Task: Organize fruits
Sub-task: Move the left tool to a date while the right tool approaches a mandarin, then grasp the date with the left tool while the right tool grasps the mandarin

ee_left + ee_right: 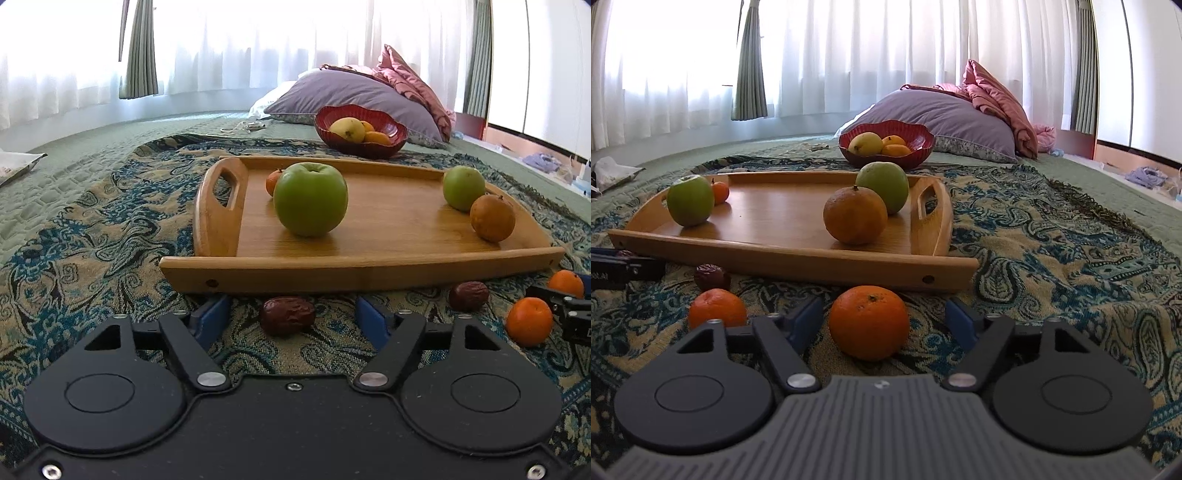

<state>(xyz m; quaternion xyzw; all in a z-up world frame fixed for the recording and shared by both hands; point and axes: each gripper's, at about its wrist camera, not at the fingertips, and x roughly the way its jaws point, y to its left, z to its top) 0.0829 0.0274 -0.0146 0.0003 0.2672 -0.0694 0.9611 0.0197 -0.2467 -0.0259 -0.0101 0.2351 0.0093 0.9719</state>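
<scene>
Item 1, far left: left gripper [291, 319], jaws spread either side of a dark red date [287, 314] lying on the patterned blanket [92, 251]; the blue pads stand clear of the fruit on both sides, nothing pinched.

Item 2: wooden tray [362, 275] just beyond the date, carrying a large green apple [311, 199] with a small tangerine [272, 181] behind it, a second green apple [463, 187] and a dull orange [492, 218] touching it at the right end.

Item 3: red bowl [360, 147] behind the tray, holding a yellow fruit and two orange ones.

Item 4: second date [468, 295] and a loose tangerine [717, 308] on the blanket, between the two grippers.

Item 5, right: right gripper [882, 325], jaws apart around an orange [868, 322] on the blanket in front of the tray's near rail; a gap shows at each pad, so no grip yet.

Risks, as judged: the date is low, wrinkled and likely soft, so pads closing too high could slip over it, or squash it if pressed hard. The orange is round and could roll off centre on the yielding blanket, or squirt forward against the tray rail if pinched behind its widest part. The loose tangerine sits close to the right gripper's left finger and could be nudged
</scene>
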